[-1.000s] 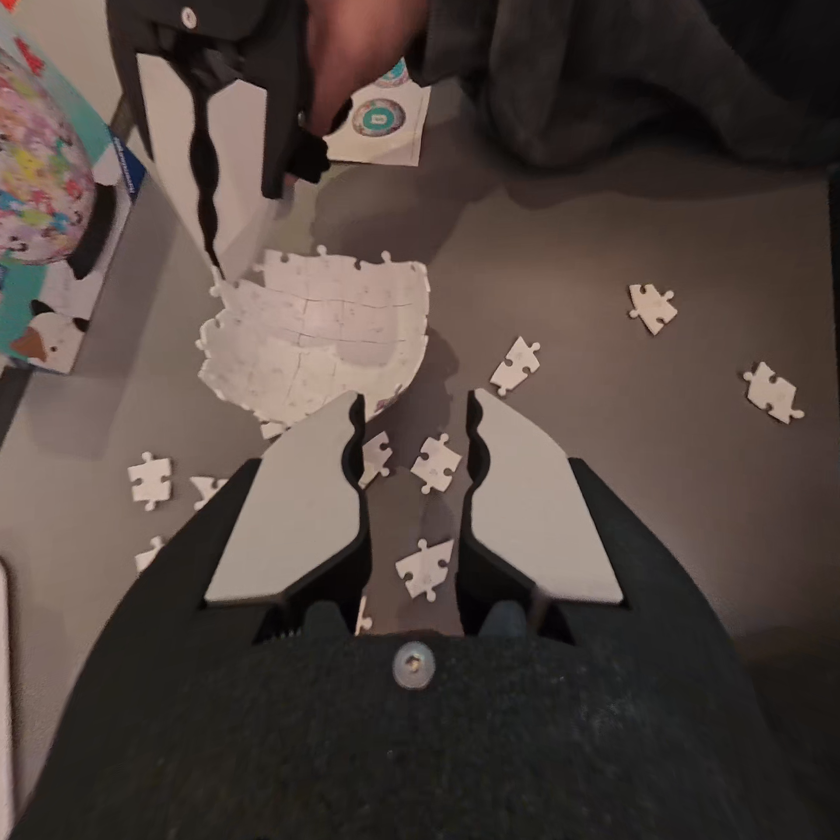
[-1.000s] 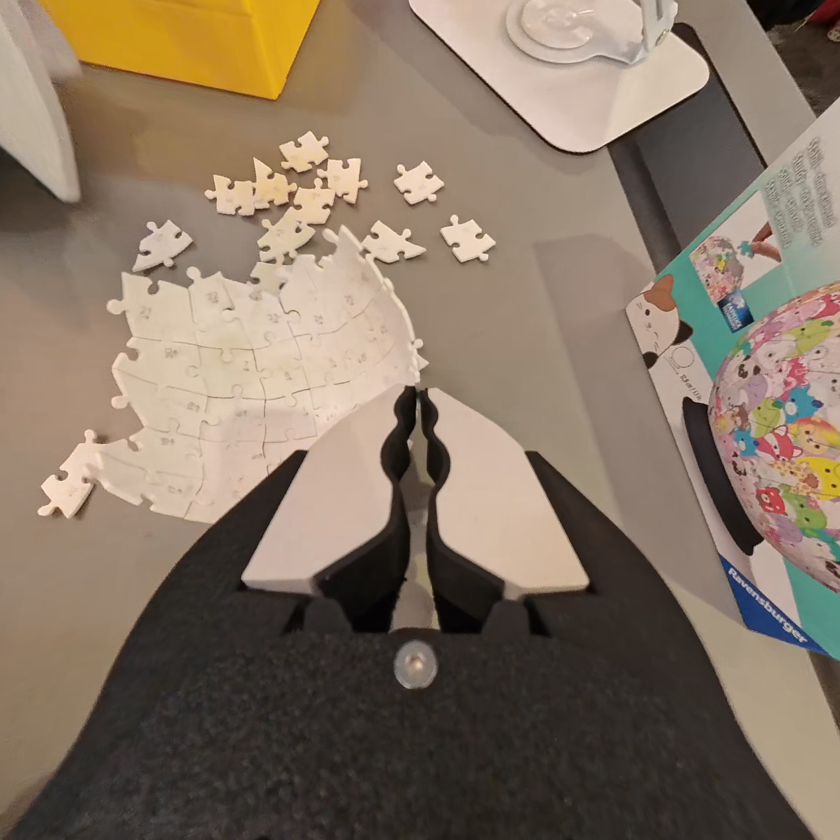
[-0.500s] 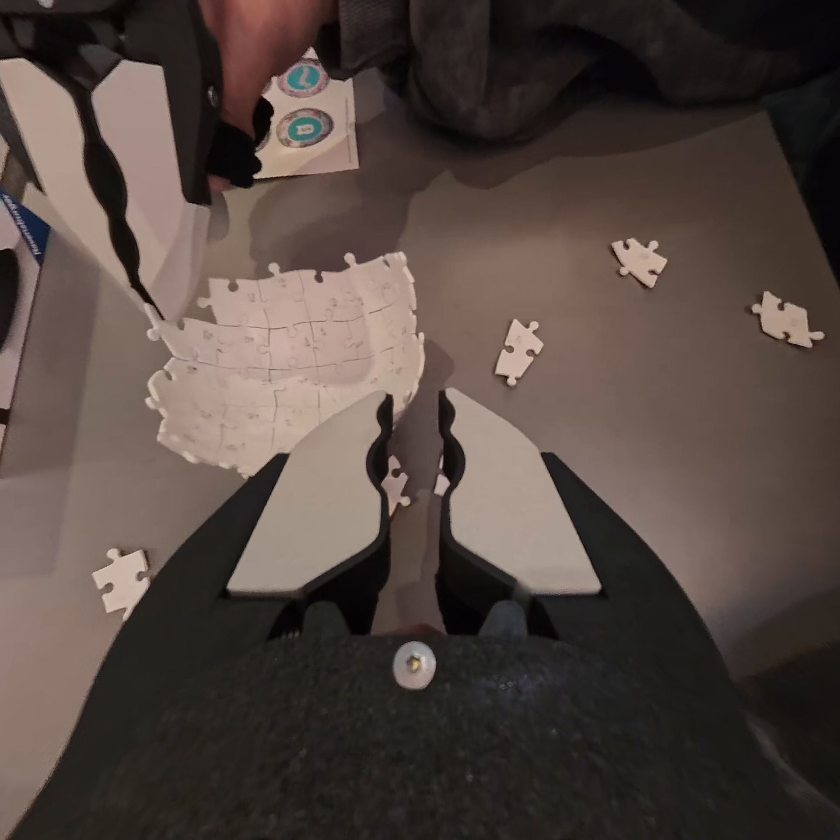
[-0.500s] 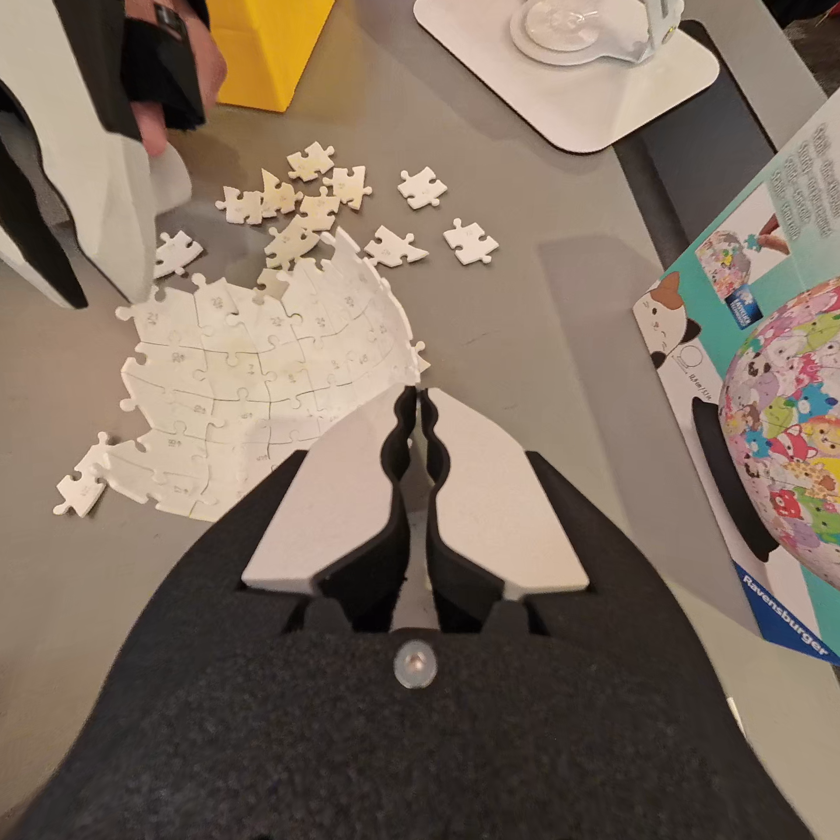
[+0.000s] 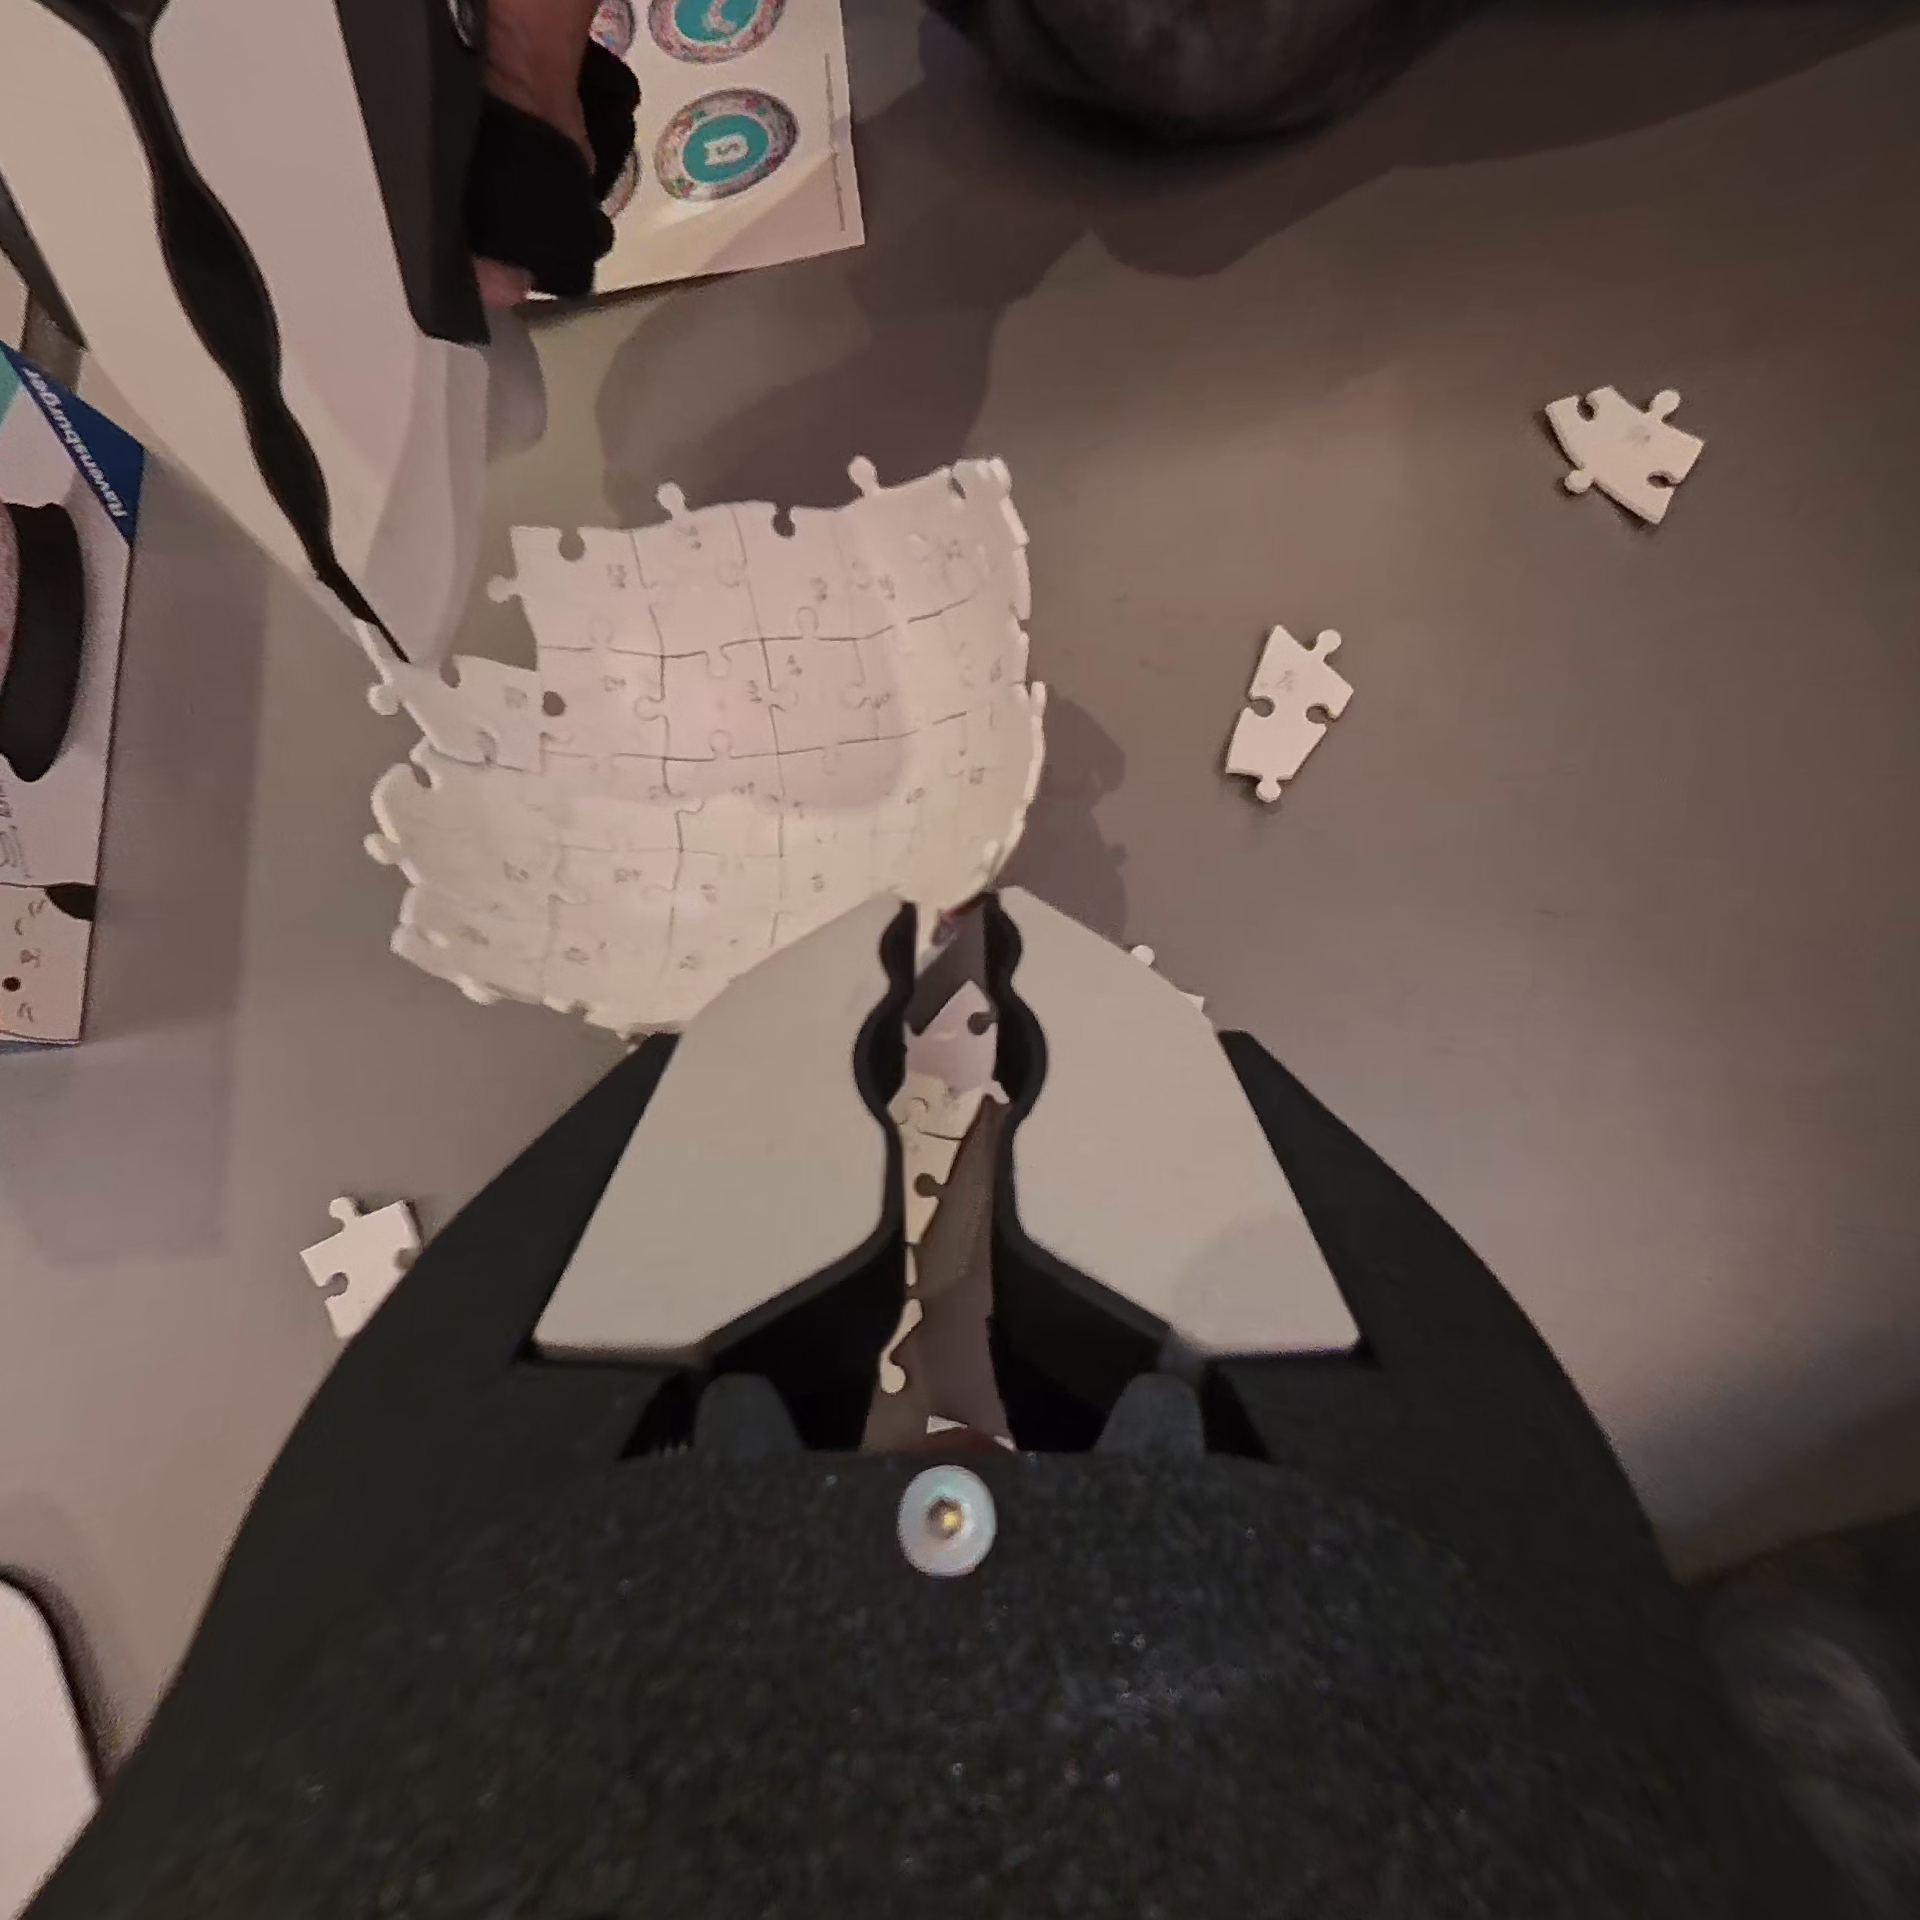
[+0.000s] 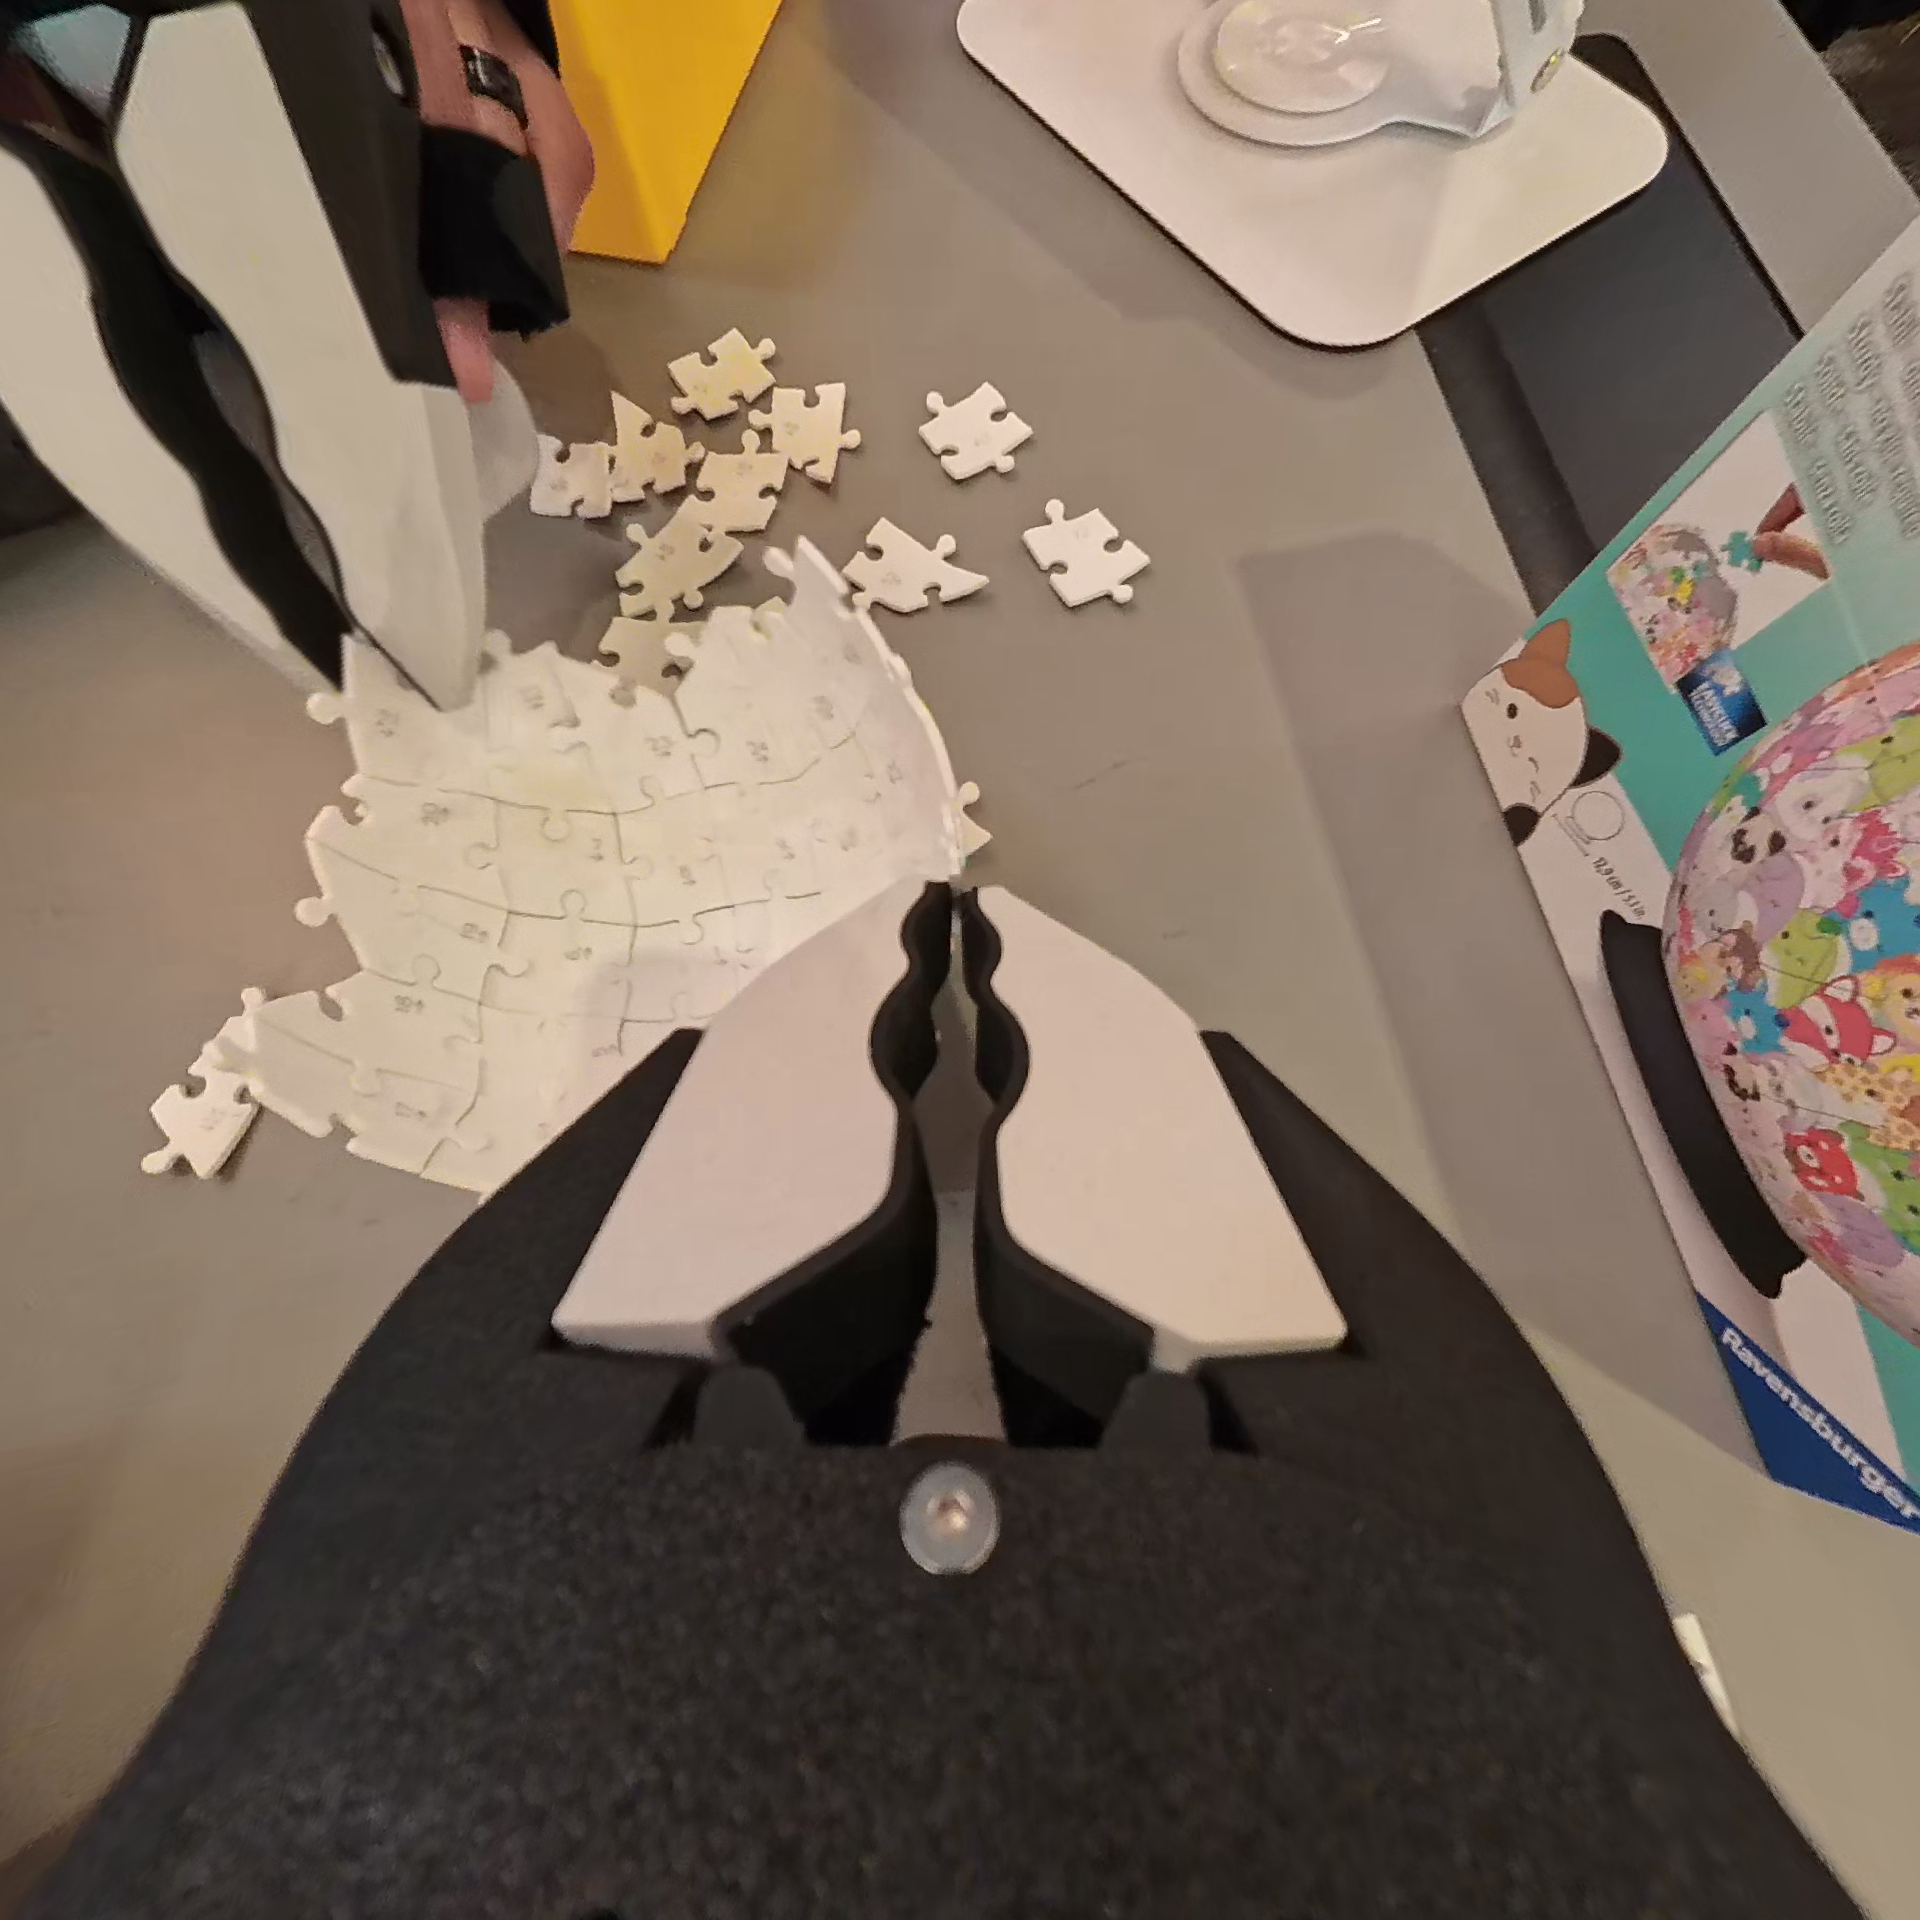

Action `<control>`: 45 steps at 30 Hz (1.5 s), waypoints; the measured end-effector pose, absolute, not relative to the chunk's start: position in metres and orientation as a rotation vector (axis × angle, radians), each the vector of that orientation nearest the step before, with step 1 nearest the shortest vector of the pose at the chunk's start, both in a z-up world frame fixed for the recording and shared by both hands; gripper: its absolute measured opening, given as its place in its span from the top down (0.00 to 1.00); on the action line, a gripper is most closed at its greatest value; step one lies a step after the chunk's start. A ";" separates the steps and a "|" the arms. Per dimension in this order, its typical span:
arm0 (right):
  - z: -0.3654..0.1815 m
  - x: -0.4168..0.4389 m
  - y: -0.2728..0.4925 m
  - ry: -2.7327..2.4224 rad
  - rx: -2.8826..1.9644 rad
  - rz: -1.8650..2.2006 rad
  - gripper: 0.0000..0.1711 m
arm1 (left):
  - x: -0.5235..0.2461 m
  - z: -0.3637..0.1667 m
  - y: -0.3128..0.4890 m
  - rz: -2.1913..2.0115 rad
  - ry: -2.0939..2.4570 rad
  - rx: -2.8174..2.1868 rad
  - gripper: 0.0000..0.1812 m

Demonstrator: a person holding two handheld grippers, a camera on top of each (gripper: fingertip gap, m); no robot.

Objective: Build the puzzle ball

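While both claws pinch opposite rim corners of curved puzzle shell (image 5: 727, 748), hold level, no twisting — seams likely pop. Left gripper (image 5: 951, 914) nearly closed on near rim; right gripper (image 6: 956, 902) closed on its own rim corner. Shell centre-table, seemingly lifted. Grey table (image 5: 1455, 935): loose pieces (image 6: 727, 457) behind shell, puzzle box (image 6: 1766, 935) at right.

**Half-built puzzle ball, white side up**

I see the curved shell (image 5: 727, 748) of joined white pieces resting hollow-side up on the grey table, its numbered backs showing. Loose pieces (image 6: 717, 468) lie just behind it; a few more (image 5: 1288, 712) are scattered farther off.
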State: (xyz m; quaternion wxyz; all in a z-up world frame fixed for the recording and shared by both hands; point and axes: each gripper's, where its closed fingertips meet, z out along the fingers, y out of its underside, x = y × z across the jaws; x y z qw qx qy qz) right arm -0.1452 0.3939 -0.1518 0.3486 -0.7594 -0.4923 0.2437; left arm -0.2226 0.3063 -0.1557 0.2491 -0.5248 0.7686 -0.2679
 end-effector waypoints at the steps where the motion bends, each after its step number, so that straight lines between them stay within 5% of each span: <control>1: -0.152 -0.146 0.393 -1.277 -1.969 0.639 0.99 | -0.223 -0.156 0.307 -0.732 2.096 -1.433 0.95; 17: -0.129 -0.141 0.375 -1.324 -1.984 0.736 0.99 | -0.214 -0.137 0.287 -0.946 2.072 -1.499 0.98; 45: -0.169 -0.198 0.362 -1.766 -2.096 0.994 0.99 | -0.216 -0.107 0.261 -1.617 1.932 -1.360 0.99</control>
